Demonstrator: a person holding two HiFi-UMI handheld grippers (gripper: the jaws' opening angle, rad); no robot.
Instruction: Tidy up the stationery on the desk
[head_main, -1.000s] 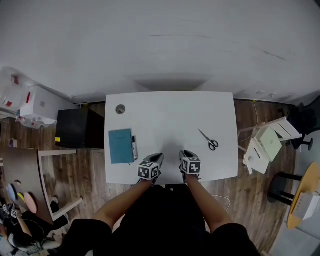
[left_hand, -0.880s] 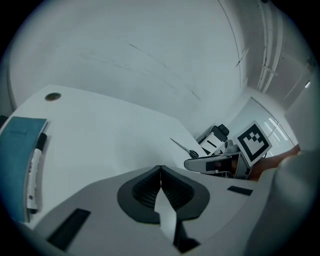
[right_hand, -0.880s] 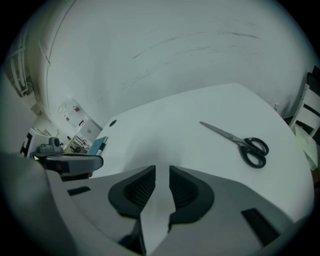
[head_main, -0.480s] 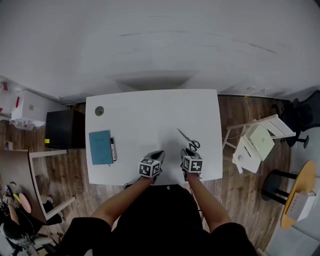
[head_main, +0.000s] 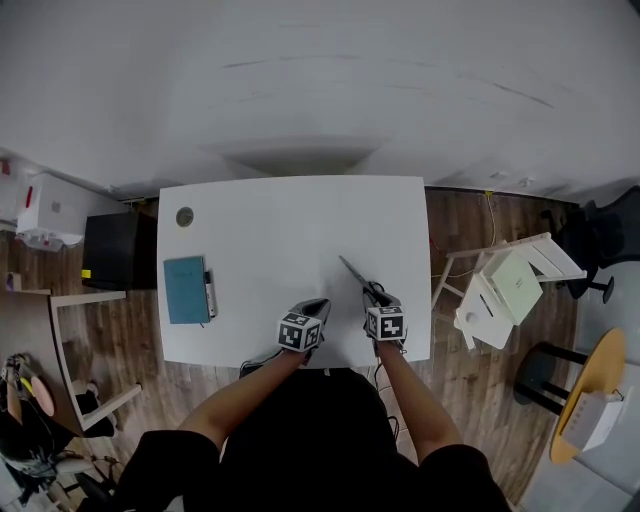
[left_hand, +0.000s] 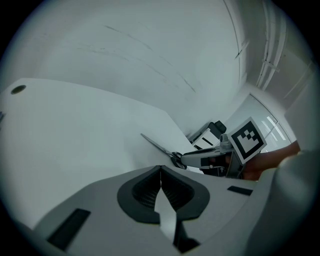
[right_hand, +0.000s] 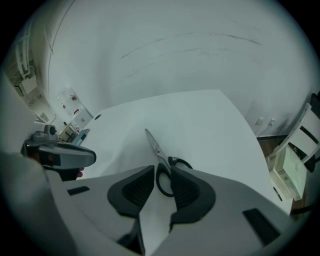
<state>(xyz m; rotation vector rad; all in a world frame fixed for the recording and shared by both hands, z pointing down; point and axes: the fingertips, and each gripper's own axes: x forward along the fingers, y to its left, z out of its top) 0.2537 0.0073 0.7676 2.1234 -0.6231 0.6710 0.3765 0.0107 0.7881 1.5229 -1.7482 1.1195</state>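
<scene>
Black-handled scissors (head_main: 352, 270) lie on the white desk (head_main: 280, 220), blades pointing away to the left. My right gripper (head_main: 376, 299) sits at their handles. In the right gripper view its jaws stand a narrow gap apart, pressed on one handle loop of the scissors (right_hand: 152, 142), so the right gripper (right_hand: 162, 170) is shut on it. My left gripper (head_main: 320, 304) rests near the front edge, shut and empty (left_hand: 160, 168). The scissors (left_hand: 157, 145) lie to its right. A teal notebook (head_main: 186, 290) with a pen (head_main: 209, 292) beside it lies at the desk's left side.
A round cable hole (head_main: 184, 216) sits in the desk's far left corner. A black cabinet (head_main: 110, 265) stands left of the desk, a white folding stool (head_main: 500, 290) to the right, and a wooden chair (head_main: 85, 350) at the near left.
The head view has shifted, so the desk sits further left in frame. My right gripper has come forward onto the scissors' handles. The scissors and the left gripper have stayed put.
</scene>
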